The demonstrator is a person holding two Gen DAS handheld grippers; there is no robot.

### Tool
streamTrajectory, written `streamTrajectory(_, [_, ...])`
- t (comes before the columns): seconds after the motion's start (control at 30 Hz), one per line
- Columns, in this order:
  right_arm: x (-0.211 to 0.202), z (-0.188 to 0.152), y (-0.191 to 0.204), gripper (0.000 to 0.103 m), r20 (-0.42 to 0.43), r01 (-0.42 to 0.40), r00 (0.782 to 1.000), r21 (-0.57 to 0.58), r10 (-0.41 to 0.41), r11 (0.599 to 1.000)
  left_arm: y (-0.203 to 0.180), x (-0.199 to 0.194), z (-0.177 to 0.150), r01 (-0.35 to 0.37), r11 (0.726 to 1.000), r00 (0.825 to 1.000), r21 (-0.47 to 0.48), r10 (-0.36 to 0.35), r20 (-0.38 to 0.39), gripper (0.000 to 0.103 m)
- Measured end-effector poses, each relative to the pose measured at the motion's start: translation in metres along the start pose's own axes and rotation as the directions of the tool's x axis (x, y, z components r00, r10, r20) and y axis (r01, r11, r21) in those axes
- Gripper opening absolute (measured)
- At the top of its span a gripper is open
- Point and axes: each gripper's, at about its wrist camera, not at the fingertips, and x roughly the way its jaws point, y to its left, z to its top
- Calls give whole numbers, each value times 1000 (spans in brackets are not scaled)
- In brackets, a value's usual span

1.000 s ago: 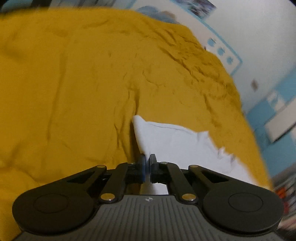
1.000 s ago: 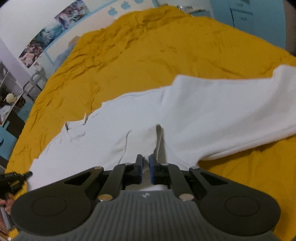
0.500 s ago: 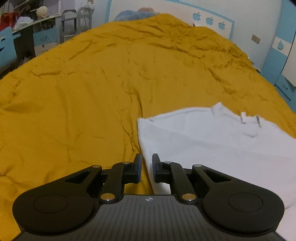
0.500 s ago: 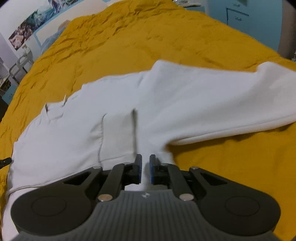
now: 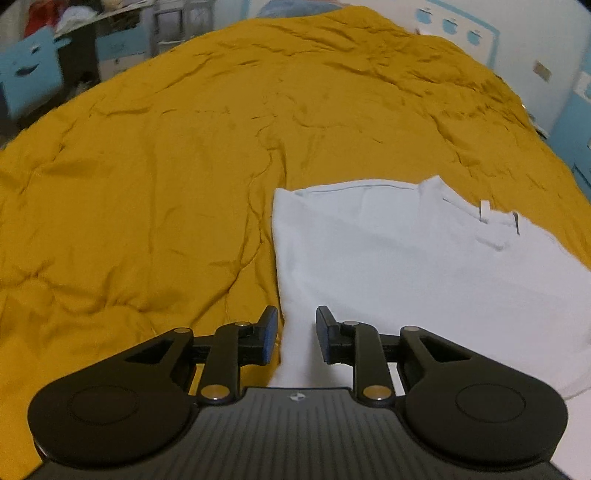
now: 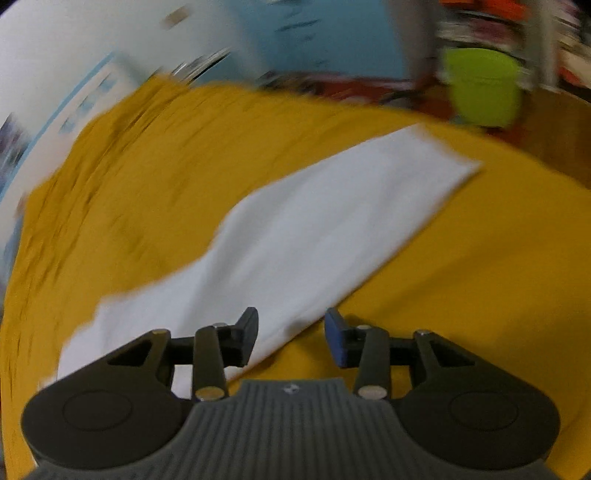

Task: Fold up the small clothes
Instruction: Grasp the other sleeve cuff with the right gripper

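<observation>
Bed (image 5: 155,177): wearing a wrinkled mustard cover, carrying one white shirt (image 5: 406,266).
Shirt: lying flat on the bed, collar tag showing near its far edge.
Left gripper (image 5: 296,334): jaws opening above the shirt's near left edge, pinching nothing.
Right gripper (image 6: 291,338): jaws opening over the shirt's (image 6: 314,236) long edge, cloth lying loose beneath; picture blurring.
Containers: can't make out any.

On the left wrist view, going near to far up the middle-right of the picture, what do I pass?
Left hand-held gripper, its jaws opening with the garment's edge below them → white garment → its collar with a small tag → wrinkled mustard bedspread → white wall with blue apple shapes.
</observation>
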Motion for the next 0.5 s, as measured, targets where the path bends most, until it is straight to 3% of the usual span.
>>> streamTrajectory(0.1, [-2, 30, -55, 38, 54, 12, 998, 148, -20, 989, -2, -3, -2, -36, 999, 999, -21, 36, 0, 30])
streamTrajectory(0.2, [8, 47, -88, 37, 54, 6, 998, 233, -19, 972, -3, -7, -6, -52, 998, 999, -41, 52, -3, 31])
streamTrajectory(0.4, [33, 71, -105, 34, 72, -21, 997, 282, 1, 959, -8, -8, -12, -97, 995, 995, -38, 96, -22, 31])
streamTrajectory(0.5, [40, 77, -104, 10, 67, 6, 997, 267, -25, 964, -9, -11, -12, -113, 993, 993, -24, 113, -18, 31])
